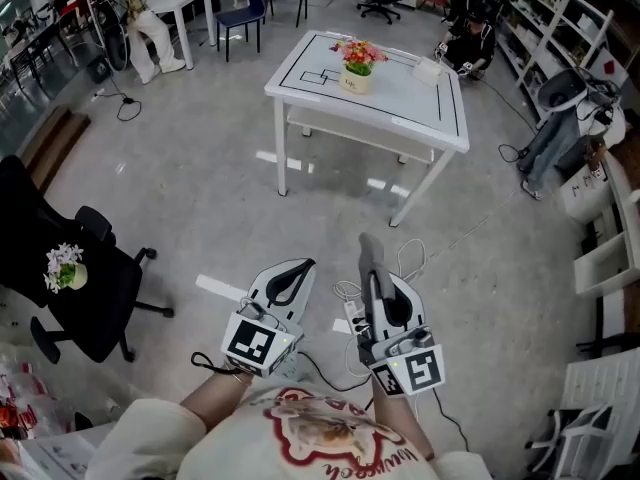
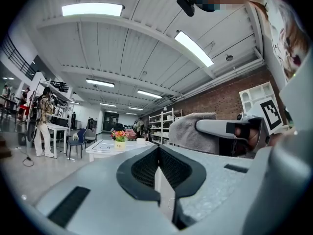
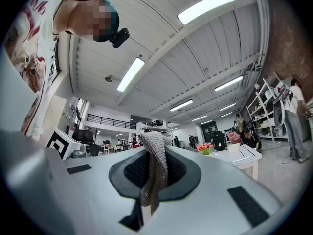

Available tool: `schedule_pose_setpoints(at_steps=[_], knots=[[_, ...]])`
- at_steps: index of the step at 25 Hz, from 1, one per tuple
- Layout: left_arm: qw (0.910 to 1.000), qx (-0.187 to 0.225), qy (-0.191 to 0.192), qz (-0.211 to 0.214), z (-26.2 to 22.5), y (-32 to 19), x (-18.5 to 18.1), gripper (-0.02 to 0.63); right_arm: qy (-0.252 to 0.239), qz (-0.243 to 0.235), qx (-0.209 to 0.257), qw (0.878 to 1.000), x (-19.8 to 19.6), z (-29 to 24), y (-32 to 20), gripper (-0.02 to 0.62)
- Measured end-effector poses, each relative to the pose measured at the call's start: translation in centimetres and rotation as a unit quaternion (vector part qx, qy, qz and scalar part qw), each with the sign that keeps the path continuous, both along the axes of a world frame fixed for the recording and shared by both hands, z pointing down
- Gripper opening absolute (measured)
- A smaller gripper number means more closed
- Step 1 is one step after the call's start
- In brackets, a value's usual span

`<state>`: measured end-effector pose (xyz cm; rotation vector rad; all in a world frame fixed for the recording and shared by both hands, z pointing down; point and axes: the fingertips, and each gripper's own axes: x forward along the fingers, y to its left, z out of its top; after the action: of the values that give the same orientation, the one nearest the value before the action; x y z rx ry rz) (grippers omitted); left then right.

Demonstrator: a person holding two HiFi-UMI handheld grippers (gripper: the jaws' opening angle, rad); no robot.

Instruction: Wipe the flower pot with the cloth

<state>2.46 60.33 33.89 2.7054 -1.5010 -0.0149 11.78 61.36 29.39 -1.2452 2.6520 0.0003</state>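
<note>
While the flower pot (image 1: 357, 80) stands unwiped on the far table (image 1: 400, 93) | right gripper (image 1: 374, 278) clamped on cloth (image 3: 155, 168) | left gripper (image 1: 298, 270) jaws together, empty | wiping not begun; approach left.

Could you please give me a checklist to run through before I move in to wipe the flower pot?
1. Cloth clamped in right gripper: ok.
2. Left gripper shut, nothing between its jaws: ok.
3. Flower pot upright on the table: ok.
4. Flower pot within reach: not ok, the table stands well ahead.
5. Way there: not ok, cables lie on the floor just ahead.
</note>
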Motion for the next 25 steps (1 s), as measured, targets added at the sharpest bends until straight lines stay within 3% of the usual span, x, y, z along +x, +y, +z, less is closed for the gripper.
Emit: schedule_pose_setpoints(at_steps=[6,12,18,25], knots=[[0.9999,0.008,0.006,0.013,0.2,-10.5,-2.6,0.002,0.010,0.023,0.005,1.000,-2.3,0.6,-9.5,0.012],[0.9983,0.007,-0.029,0.049,-0.3,-21.0,-4.5,0.002,0.009,0.038,0.004,0.999,-5.4,-0.3,-19.4,0.012],[0.9965,0.013,-0.035,0.075,-0.7,-28.1,-6.1,0.003,0.012,0.050,0.014,0.999,-8.0,-0.9,-26.5,0.012],[0.9961,0.005,-0.030,0.083,-0.3,-33.1,-8.1,0.002,0.009,0.070,-0.002,0.998,-9.1,0.1,-31.2,0.012]])
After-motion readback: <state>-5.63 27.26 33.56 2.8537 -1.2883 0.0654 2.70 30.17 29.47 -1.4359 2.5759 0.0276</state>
